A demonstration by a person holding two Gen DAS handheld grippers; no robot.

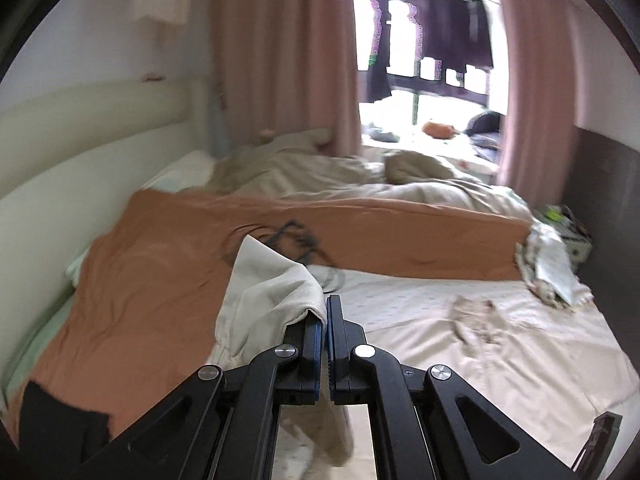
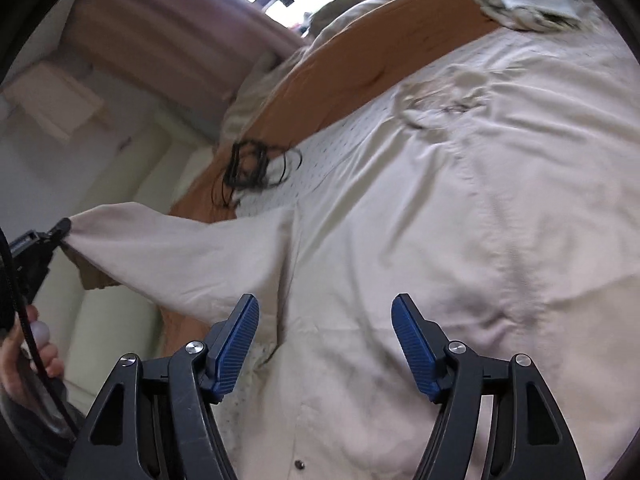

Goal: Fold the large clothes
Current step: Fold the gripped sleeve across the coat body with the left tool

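A large cream shirt point(image 2: 440, 220) lies spread over the bed, with a button showing near its lower edge. One sleeve of it point(image 2: 180, 252) is lifted and pulled out to the left. My left gripper point(image 1: 326, 308) is shut on the end of that sleeve point(image 1: 264, 280), which drapes over the left finger; in the right wrist view this gripper point(image 2: 60, 228) pinches the sleeve tip. My right gripper point(image 2: 325, 308) hovers over the shirt's body, its blue pads point(image 2: 236, 344) wide apart with nothing between them.
An orange blanket point(image 1: 180, 248) covers the bed's far and left side, with a tangled black cable point(image 2: 248, 168) on it. Crumpled cloths point(image 1: 552, 264) lie at the right edge, a small one point(image 1: 476, 316) on the sheet. A padded headboard point(image 1: 80, 152) is left. A hand point(image 2: 24, 352) holds the left gripper.
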